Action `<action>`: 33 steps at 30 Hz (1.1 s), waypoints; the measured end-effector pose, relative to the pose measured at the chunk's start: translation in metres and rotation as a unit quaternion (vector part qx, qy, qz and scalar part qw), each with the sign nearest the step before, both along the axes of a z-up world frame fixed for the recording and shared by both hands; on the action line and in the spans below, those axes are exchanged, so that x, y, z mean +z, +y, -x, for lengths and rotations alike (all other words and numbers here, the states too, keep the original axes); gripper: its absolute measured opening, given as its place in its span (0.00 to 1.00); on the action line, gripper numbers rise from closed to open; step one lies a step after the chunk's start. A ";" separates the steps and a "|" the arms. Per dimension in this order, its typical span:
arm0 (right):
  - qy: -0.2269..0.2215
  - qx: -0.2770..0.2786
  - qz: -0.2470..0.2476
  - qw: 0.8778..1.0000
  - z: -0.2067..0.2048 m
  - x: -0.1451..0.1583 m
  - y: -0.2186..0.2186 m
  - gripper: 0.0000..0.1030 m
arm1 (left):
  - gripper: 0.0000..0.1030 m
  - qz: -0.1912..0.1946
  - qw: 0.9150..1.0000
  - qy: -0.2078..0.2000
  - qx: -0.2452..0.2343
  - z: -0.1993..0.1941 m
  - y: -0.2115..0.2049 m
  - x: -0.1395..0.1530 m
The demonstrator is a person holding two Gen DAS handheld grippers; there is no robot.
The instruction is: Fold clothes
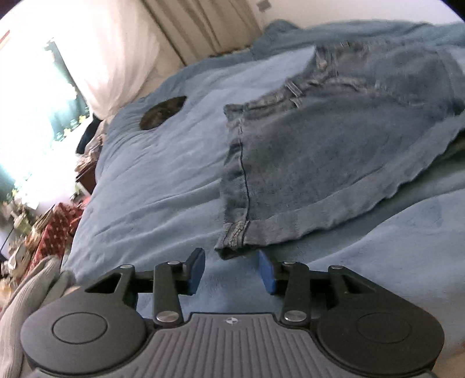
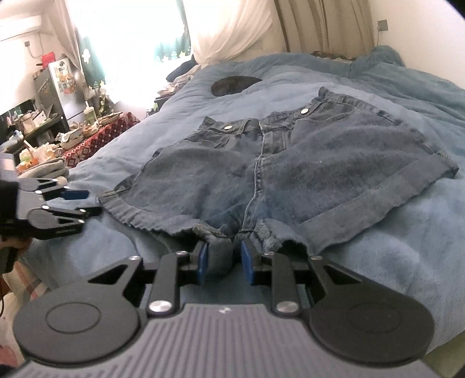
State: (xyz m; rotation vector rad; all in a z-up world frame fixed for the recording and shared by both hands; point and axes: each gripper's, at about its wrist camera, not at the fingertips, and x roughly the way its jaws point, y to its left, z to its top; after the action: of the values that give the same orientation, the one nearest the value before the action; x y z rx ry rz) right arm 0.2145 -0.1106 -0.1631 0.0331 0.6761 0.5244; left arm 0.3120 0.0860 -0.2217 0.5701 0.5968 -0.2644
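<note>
Blue denim shorts (image 2: 290,174) lie spread flat on a light blue blanket (image 2: 407,261), waistband away from me, both leg hems toward me. In the right wrist view my right gripper (image 2: 223,261) sits at the crotch hem. A small bunched fold of cloth stands between its blue pads (image 2: 203,263), with a dark gap toward the right pad. My left gripper (image 2: 93,202) is at the far left, open, beside the left leg's hem corner. In the left wrist view that hem corner (image 1: 232,247) lies just ahead of the open left gripper (image 1: 231,270), untouched by the pads.
A dark round patch (image 2: 235,84) marks the blanket beyond the shorts. Left of the bed stand a cluttered table with a red patterned cloth (image 2: 98,139) and a fridge (image 2: 55,84). Grey knitted cloth (image 1: 26,290) lies by the left gripper. Curtains (image 2: 319,26) hang behind.
</note>
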 end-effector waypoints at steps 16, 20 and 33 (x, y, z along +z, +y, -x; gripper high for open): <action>0.003 0.009 -0.001 1.000 -0.001 -0.002 0.000 0.27 | 0.39 0.175 0.984 -0.001 0.044 -0.022 0.028 0.030; 0.010 0.009 -0.002 1.000 -0.003 -0.005 0.000 0.27 | 0.39 0.175 0.984 0.007 0.039 -0.024 0.027 0.029; 0.019 0.012 -0.003 1.000 -0.003 -0.011 0.001 0.28 | 0.39 0.143 0.987 0.059 0.047 -0.038 0.027 0.009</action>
State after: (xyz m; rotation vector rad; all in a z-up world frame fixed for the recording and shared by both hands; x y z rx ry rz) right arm 0.2173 -0.1095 -0.1738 0.0400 0.7125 0.5499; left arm 0.3500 0.1132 -0.2126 0.2500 0.6838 -0.2906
